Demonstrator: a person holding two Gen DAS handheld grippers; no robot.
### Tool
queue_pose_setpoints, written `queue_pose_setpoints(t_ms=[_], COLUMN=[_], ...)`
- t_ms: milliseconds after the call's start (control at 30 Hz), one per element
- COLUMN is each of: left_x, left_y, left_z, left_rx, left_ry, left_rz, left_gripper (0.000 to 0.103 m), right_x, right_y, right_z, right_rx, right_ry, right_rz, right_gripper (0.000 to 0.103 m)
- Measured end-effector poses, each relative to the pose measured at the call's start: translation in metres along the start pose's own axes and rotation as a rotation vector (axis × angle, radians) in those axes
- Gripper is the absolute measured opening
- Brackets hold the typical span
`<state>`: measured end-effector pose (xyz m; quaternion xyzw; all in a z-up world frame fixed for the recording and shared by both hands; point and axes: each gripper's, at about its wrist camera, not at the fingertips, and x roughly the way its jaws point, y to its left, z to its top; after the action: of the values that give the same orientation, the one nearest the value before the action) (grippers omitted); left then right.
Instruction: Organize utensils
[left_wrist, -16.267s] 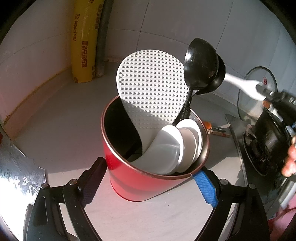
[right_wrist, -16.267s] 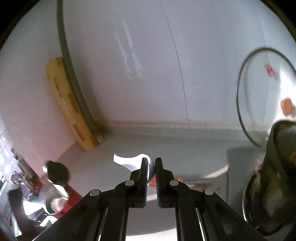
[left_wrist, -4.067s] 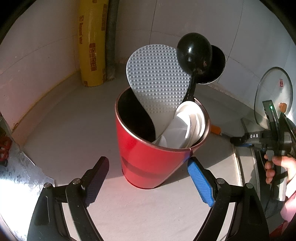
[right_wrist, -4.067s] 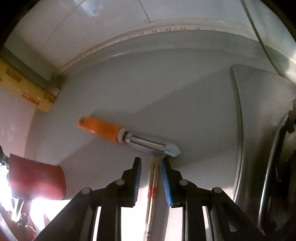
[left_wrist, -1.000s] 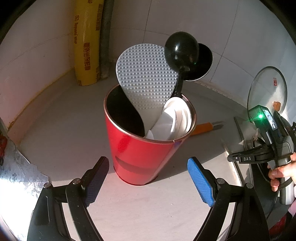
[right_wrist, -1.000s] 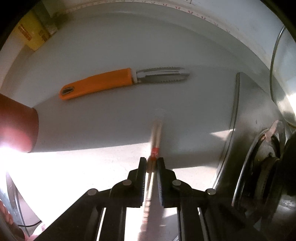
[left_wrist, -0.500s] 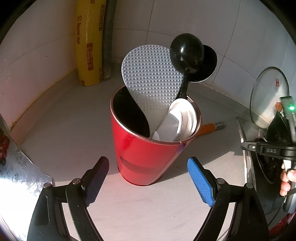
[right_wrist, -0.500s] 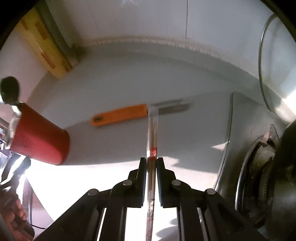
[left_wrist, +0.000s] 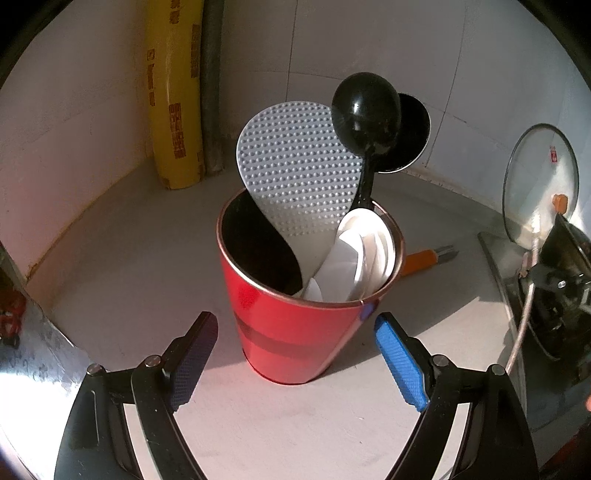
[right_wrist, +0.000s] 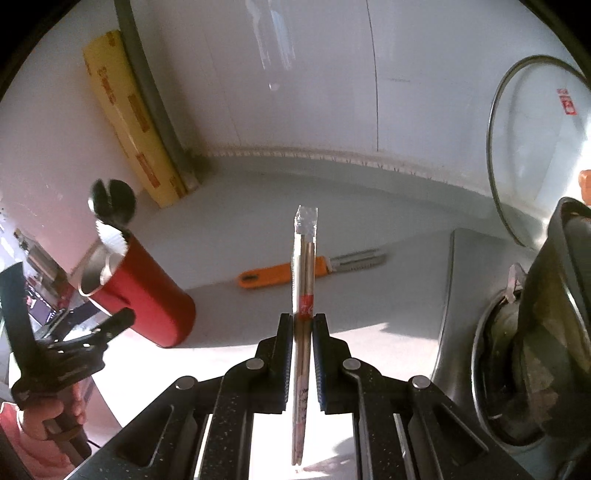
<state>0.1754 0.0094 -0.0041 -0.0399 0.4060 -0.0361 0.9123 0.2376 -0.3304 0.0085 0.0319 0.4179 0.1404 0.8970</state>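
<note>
- Left wrist view: left tongs (left_wrist: 293, 363) stand wide apart, straddling the red cup (left_wrist: 295, 332) low on its body; pads look just clear of the wall, nothing held. Cup sits upright on the surface (left_wrist: 122, 280).
- Cup holds one dotted white rice paddle (left_wrist: 295, 173), one black ladle (left_wrist: 364, 122), and a nested stack of white spoons (left_wrist: 364, 258); exact number can't be told, looks like three or four.
- One orange-handled peeler (left_wrist: 424, 258) lies on the surface behind the cup, to its right. One glass lid (left_wrist: 539, 184) leans on the wall; one yellow wrap roll (left_wrist: 177, 92) stands in the corner.
- Free room in the cup is the dark left half; judgement: aim the next item there, clear of paddle and ladle.
- Right wrist view: right tongs (right_wrist: 303, 332) are clamped on one wrapped pair of chopsticks (right_wrist: 306, 266), held above the surface, its wrapper end pointing away.
- Cup (right_wrist: 147, 291) is well left of the chopsticks, left tongs (right_wrist: 88, 339) beside it; the peeler (right_wrist: 280, 275) lies on the surface beyond the chopsticks.
- Judgement: carry the pair left over the rim, tip it near upright, lower an end into the gap before letting go; the other tongs should steady the cup so it can't tip.
</note>
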Motion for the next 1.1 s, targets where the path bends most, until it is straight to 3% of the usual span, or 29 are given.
queue_pose_setpoints(t_ms=[667,1100], left_x=[-0.002,-0.001], left_y=[-0.016,-0.017], left_z=[0.001,0.0], left_rx=[0.072,0.081], left_ry=[-0.043,-0.041], left_rz=[0.044,0.029], left_gripper=[0.087,0.087], right_x=[-0.056,-0.037], right_y=[0.024,0.023], right_z=[0.026,0.03], right_rx=[-0.048,-0.069], right_ry=[-0.203,-0.136], right_rz=[0.065,0.073], right_gripper=[0.008,0.008])
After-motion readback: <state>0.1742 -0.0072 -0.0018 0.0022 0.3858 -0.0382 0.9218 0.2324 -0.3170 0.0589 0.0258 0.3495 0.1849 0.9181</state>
